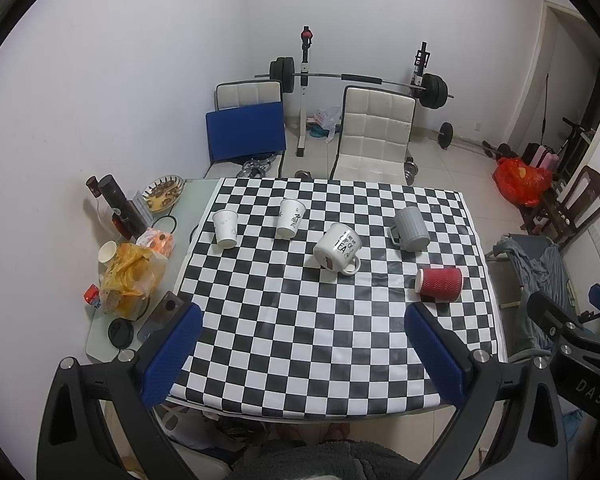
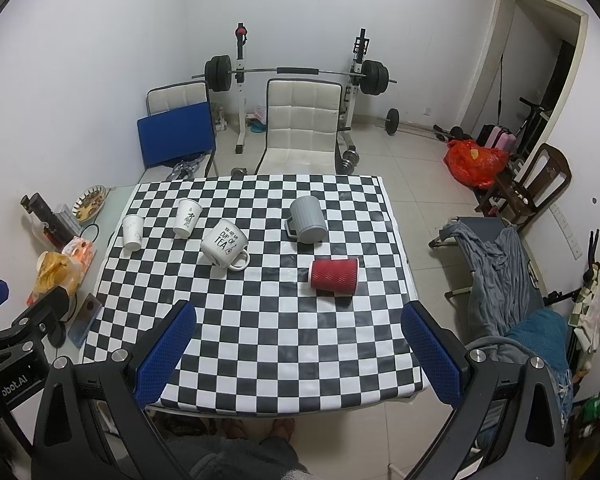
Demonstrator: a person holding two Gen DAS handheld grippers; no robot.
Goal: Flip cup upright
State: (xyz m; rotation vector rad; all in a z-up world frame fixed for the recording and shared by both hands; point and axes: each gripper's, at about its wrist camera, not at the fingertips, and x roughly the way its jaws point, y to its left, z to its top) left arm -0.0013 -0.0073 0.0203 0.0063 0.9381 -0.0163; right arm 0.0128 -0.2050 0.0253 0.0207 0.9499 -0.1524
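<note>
A red ribbed paper cup (image 1: 439, 283) (image 2: 334, 275) lies on its side at the right of the checkered table (image 1: 300, 340) (image 2: 260, 340). A white "cup of tea" mug (image 1: 337, 249) (image 2: 225, 244) is tipped over near the middle. A grey mug (image 1: 411, 229) (image 2: 307, 219) stands upside down. Two white paper cups (image 1: 225, 228) (image 1: 291, 218) (image 2: 133, 231) (image 2: 187, 217) stand upside down at the far left. My left gripper (image 1: 300, 344) and right gripper (image 2: 298, 340) are both open and empty, held above the table's near edge, well short of the cups.
Clutter sits on the table's left strip: a yellow bag (image 1: 130, 276), dark bottles (image 1: 118, 206), a plate (image 1: 163, 193). Two white chairs (image 1: 374, 136) and a barbell rack (image 1: 360, 78) stand behind. A cot with grey cloth (image 2: 496, 268) is on the right.
</note>
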